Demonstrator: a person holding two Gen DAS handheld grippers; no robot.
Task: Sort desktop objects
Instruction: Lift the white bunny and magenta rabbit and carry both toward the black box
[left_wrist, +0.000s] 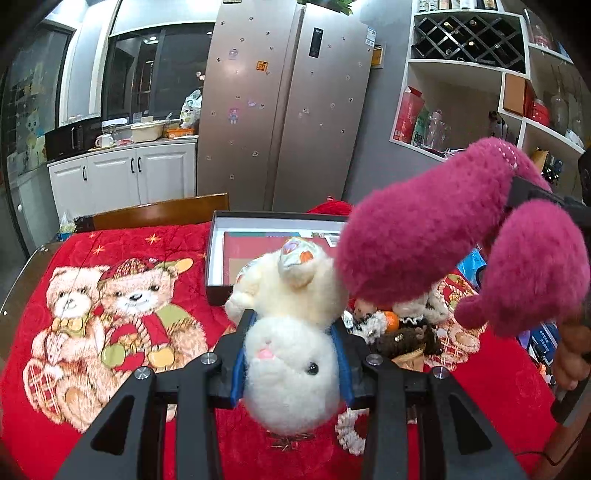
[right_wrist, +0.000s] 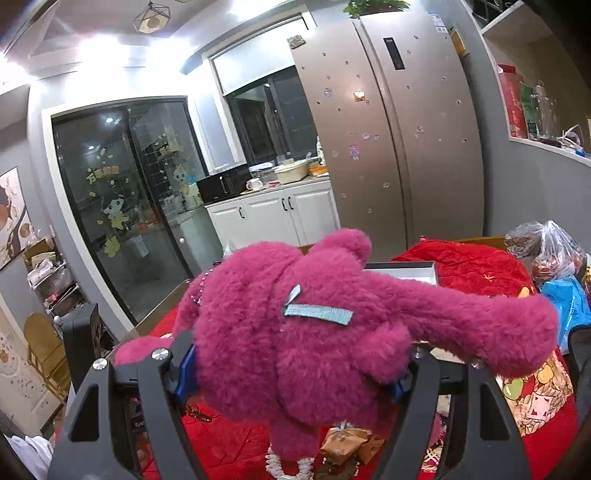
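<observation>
Now | left jaws clamp white plush | right jaws clamp pink plush

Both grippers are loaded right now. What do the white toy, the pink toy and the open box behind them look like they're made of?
White toy: long fluffy plush, soft, bulging between the left gripper fingers. Pink toy: shaggy magenta plush with a woven blue tag, held in the right gripper. Open box: thin stiff walls, dark outside, pale matte inside, probably cardboard.
</observation>
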